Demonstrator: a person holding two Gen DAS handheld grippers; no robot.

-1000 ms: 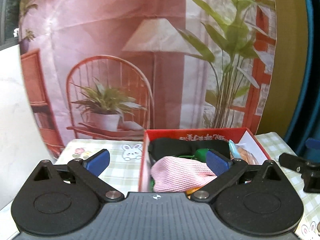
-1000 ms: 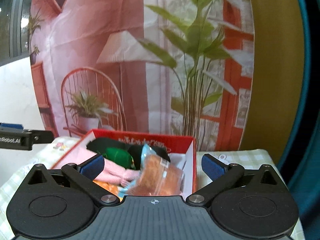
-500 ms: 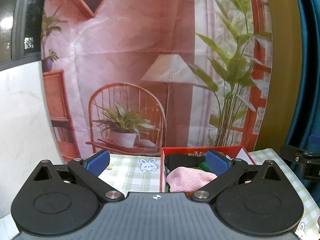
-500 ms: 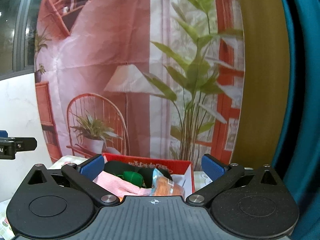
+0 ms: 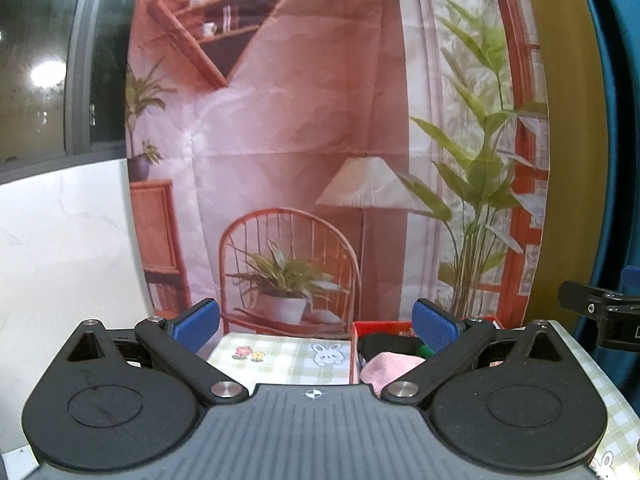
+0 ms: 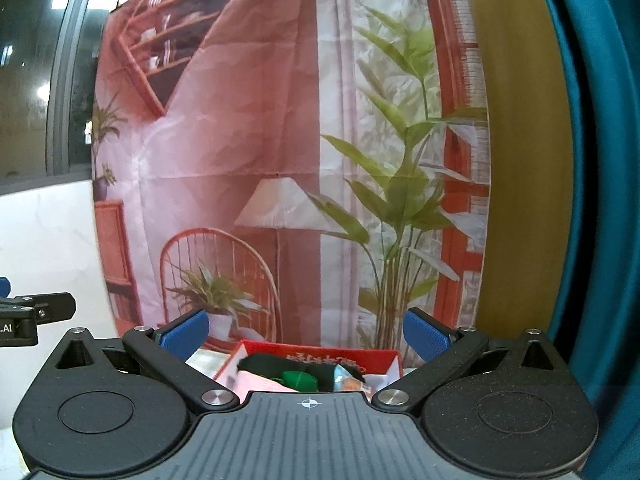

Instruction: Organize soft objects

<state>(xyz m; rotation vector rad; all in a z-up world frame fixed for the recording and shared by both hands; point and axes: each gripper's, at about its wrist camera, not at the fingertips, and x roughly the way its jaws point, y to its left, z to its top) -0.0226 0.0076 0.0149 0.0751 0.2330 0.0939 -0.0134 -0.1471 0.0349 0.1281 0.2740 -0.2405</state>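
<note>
The desk is seen low ahead of both grippers. The red box of soft things sits just ahead of the right gripper, right of the left gripper. Both are held apart, empty. A blind descent could crush the pink cloth.

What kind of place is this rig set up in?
Likely a staged tabletop set, not a real living room: the chair, lamp and plants are printed on a creased backdrop. In front, a checked tablecloth and a red box of soft things.
</note>
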